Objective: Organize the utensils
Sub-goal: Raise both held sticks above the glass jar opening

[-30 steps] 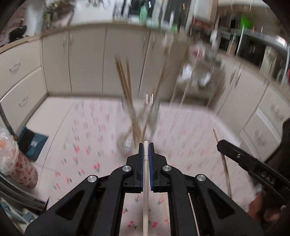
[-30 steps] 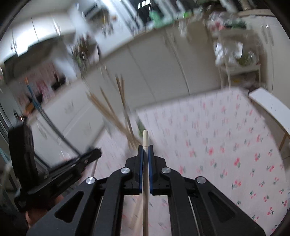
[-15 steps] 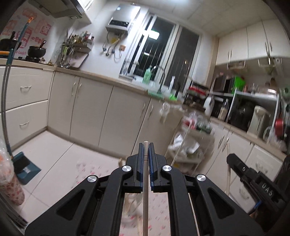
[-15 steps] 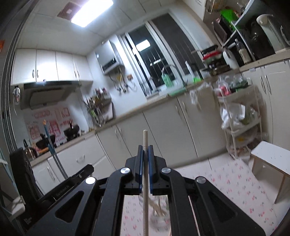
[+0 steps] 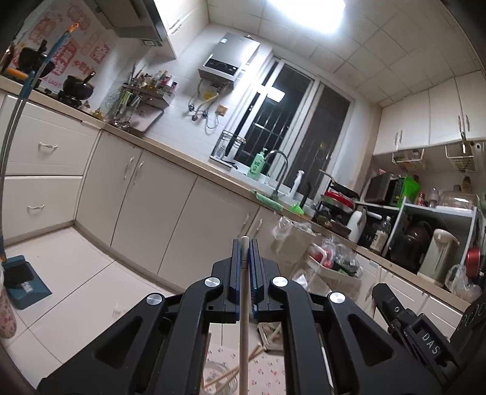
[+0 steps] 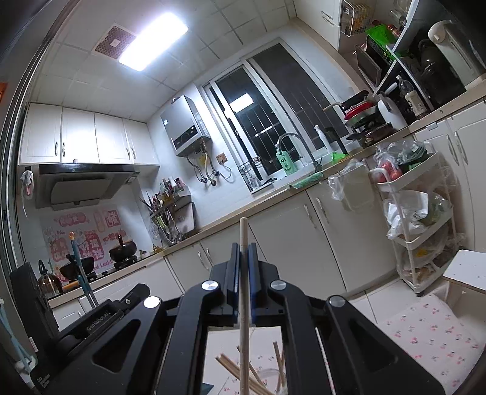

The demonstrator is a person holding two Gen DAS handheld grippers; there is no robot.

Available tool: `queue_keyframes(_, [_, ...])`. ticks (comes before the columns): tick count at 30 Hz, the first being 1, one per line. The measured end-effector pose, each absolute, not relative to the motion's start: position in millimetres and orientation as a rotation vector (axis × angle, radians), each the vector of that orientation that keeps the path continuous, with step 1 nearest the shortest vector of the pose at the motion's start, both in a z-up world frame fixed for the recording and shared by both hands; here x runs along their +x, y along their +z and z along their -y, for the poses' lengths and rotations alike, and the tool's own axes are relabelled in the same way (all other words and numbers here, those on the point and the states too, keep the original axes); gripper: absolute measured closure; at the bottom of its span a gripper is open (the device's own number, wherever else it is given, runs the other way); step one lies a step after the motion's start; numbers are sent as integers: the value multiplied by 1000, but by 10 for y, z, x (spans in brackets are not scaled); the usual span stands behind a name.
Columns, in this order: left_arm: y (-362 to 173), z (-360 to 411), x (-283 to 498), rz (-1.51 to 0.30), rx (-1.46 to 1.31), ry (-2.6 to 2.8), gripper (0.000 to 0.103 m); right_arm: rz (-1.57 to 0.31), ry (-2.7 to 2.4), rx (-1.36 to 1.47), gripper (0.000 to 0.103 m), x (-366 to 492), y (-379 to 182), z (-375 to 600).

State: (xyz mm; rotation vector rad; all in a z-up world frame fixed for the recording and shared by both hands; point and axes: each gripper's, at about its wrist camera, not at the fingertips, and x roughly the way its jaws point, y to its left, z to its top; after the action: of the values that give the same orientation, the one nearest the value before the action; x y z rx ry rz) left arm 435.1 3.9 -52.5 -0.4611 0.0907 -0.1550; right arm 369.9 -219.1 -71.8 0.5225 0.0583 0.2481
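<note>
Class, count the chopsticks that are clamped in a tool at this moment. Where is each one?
2. One chopstick is pinched in the left tool; one chopstick in the right tool. Loose ones below are partly hidden.

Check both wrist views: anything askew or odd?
Nothing broken or spilled. Each gripper, left gripper and right gripper, is shut on one chopstick; the chopsticks in the glass below splay crisscross.

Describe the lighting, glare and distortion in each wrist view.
Left wrist: ceiling light blown out to white, counter bowed and tilted by the fisheye, image sharp. Right wrist: ceiling panel glares, its reflection shows in the dark window, corners vignetted black.
</note>
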Motion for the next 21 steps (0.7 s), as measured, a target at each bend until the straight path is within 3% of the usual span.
queue_keyframes(21, [-919, -7, 4969, -20, -524, -80, 98, -42, 262, 547, 97, 4319, -1079, 2045])
